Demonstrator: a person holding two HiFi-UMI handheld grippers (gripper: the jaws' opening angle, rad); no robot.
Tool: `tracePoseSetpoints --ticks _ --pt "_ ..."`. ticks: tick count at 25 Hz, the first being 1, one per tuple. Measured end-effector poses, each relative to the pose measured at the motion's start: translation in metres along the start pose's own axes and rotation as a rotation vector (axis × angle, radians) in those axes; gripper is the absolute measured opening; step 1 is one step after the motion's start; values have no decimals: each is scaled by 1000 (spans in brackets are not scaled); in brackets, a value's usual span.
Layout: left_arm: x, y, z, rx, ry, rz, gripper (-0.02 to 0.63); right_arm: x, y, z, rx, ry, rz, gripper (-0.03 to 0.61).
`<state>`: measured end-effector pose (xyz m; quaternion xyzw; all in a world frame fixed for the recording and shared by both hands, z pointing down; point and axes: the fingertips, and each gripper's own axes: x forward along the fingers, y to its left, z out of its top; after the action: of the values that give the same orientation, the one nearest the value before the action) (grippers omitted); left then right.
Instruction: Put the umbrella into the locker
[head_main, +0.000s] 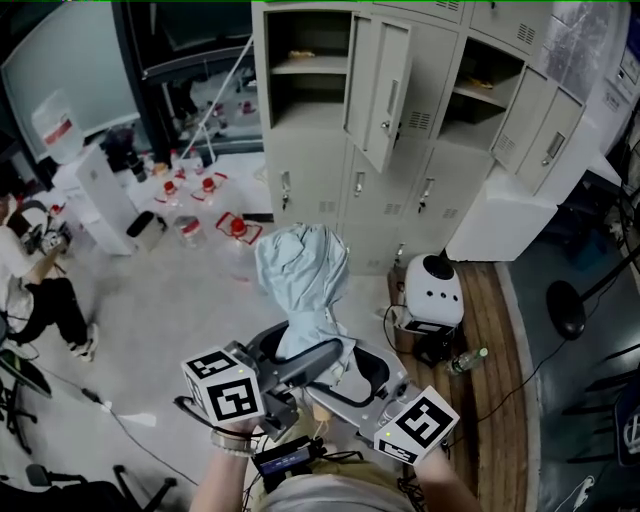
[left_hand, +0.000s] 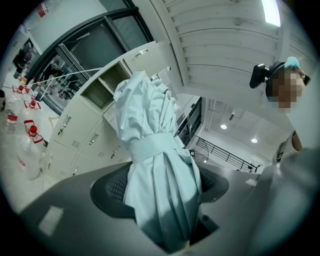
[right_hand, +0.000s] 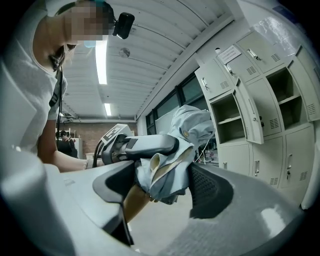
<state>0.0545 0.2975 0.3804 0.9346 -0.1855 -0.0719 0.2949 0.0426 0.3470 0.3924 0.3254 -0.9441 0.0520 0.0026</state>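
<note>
A folded pale-blue umbrella (head_main: 300, 270) lies level between both grippers, its top end towards the grey lockers (head_main: 400, 160). My left gripper (head_main: 305, 355) is shut on it just below its tie band, and in the left gripper view the bundle (left_hand: 155, 165) fills the space between the pads (left_hand: 112, 190). My right gripper (head_main: 350, 385) crosses from the right, shut on the umbrella's lower end (right_hand: 167, 172), where a tan handle hangs below the fabric. One locker compartment (head_main: 305, 75) at the upper left stands open, its door (head_main: 385, 90) swung out.
Another open compartment (head_main: 480, 90) is at the upper right. A white rounded machine (head_main: 435, 290) sits on a wooden bench (head_main: 495, 400) at the right. Red-capped bottles (head_main: 205, 190) stand on the floor at the left, near a seated person (head_main: 40, 290).
</note>
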Motion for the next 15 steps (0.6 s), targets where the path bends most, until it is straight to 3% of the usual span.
tracePoseSetpoints --ticks 15 --pt "37 83 69 -19 34 -45 331 79 -81 22 8 7 -60 325"
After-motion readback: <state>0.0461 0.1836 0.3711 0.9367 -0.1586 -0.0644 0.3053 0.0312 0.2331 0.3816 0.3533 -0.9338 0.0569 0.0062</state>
